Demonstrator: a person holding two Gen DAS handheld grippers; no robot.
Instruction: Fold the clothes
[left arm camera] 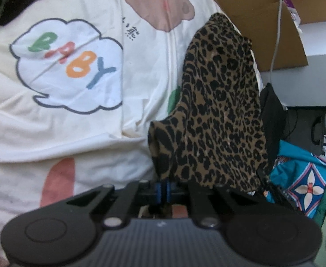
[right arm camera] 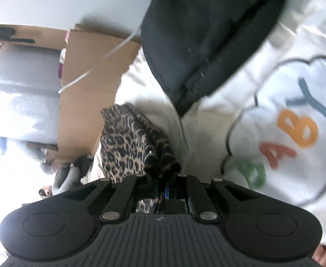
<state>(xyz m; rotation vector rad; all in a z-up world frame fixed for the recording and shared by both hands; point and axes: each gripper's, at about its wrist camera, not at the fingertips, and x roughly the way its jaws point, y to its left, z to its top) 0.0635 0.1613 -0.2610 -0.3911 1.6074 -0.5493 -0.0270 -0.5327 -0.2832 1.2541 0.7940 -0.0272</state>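
Leopard-print garment (left arm camera: 220, 115) pinched at two edges – soft, light, limp.

Left gripper (left arm camera: 163, 188) and right gripper (right arm camera: 163, 175) are clamped on bunched cloth; corners are judged the best holds.

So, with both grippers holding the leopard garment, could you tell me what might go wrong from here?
1. The left gripper and right gripper each pinch only an edge of the leopard garment, so it could slip free.
2. It hangs bunched, so a fold may come out crooked.
3. It hangs near the black garment and white cable and might snag one.
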